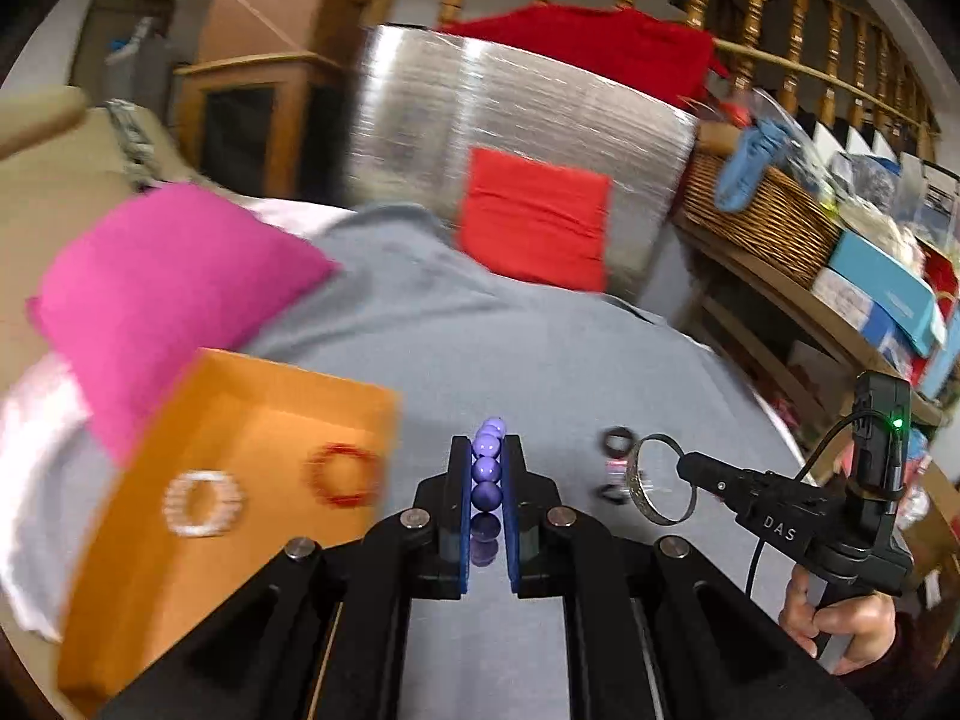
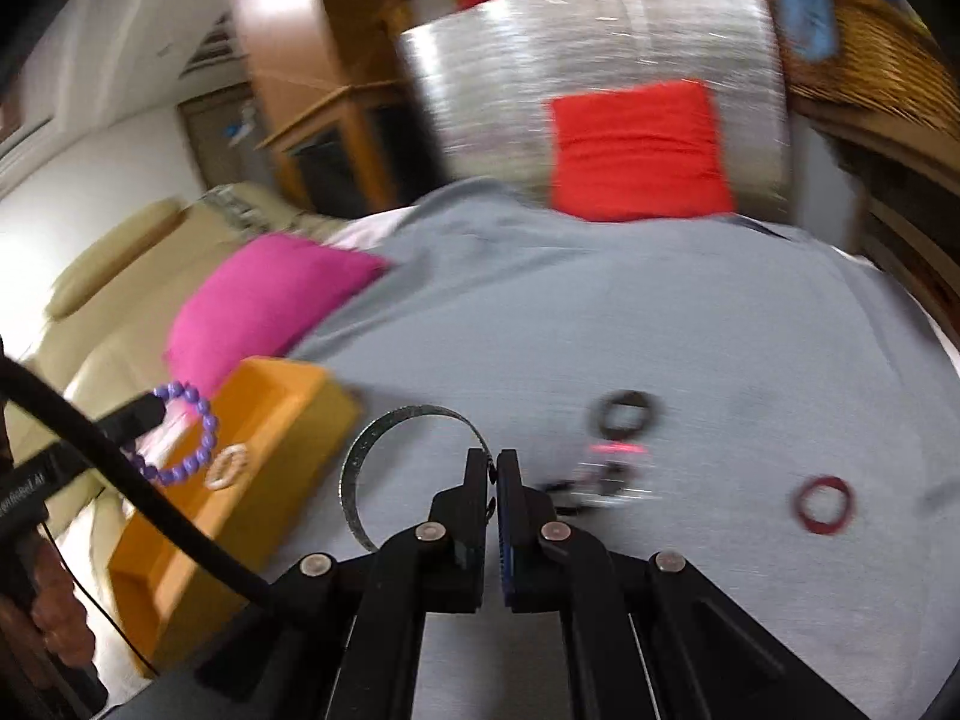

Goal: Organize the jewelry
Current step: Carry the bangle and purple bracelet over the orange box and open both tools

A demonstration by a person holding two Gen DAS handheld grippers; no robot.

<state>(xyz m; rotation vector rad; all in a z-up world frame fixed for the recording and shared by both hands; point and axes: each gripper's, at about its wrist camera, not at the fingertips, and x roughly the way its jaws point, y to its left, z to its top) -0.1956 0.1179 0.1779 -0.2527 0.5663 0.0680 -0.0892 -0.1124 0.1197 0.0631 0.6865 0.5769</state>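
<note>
Gripping a purple bead bracelet [image 1: 487,468], the left gripper [image 1: 487,456] has its blue pads closed on the string of beads, which runs straight up the slot between them and pokes out past the tips toward twelve o'clock. At nine o'clock from those jaws sits the orange tray [image 1: 198,570], holding a white bracelet [image 1: 204,503] and a red bracelet [image 1: 347,475]. At three o'clock the right gripper [image 1: 684,468] pinches a silver bangle [image 1: 636,483] by its rim, the hoop hanging off the tips toward nine o'clock. Seen from its own camera, the right jaws are shut on the bangle's edge. On the grey cloth [image 2: 690,312] a dark ring [image 2: 625,414] lies at one o'clock, a dark red ring [image 2: 823,505] at three.
</note>
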